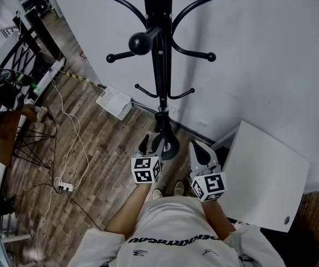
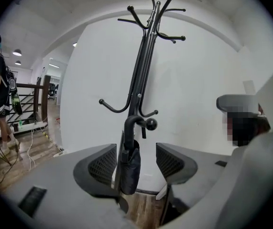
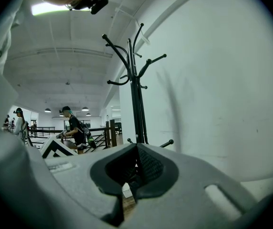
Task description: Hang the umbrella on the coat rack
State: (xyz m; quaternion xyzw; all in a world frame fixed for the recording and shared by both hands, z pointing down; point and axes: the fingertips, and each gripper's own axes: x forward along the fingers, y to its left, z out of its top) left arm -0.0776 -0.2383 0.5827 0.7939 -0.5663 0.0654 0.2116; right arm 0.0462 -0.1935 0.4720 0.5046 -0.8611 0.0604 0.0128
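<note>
**Head view.** Tall black metal coat rack (image 1: 160, 65) with ball-tipped pegs (image 1: 210, 56): standing on the brown wooden plank floor (image 1: 103, 166) against the white wall (image 1: 270, 49), just beyond my two grippers. Every peg visible here is showing bare. White box-shaped cabinet (image 1: 262, 177): sitting at the right, near my right gripper (image 1: 202, 153). My left gripper (image 1: 151, 145): pointing towards the rack's foot.

**Left gripper view.** Black folded umbrella (image 2: 129, 168) with a curved, knob-ended handle (image 2: 132, 120): standing upright between my jaws, close against the left pad (image 2: 103, 163), with a clear gap showing at the right pad (image 2: 168, 162). I am holding these jaws wide, not clamping. The handle is sitting below the lowest pegs and hooking over none.

**Right gripper view.** Right gripper (image 3: 136, 149): jaws are meeting, carrying nothing, aiming level at the rack.

**Progress, by my reckoning.** The hanging is not done. Raising the handle over a peg and backing away are remaining.
</note>
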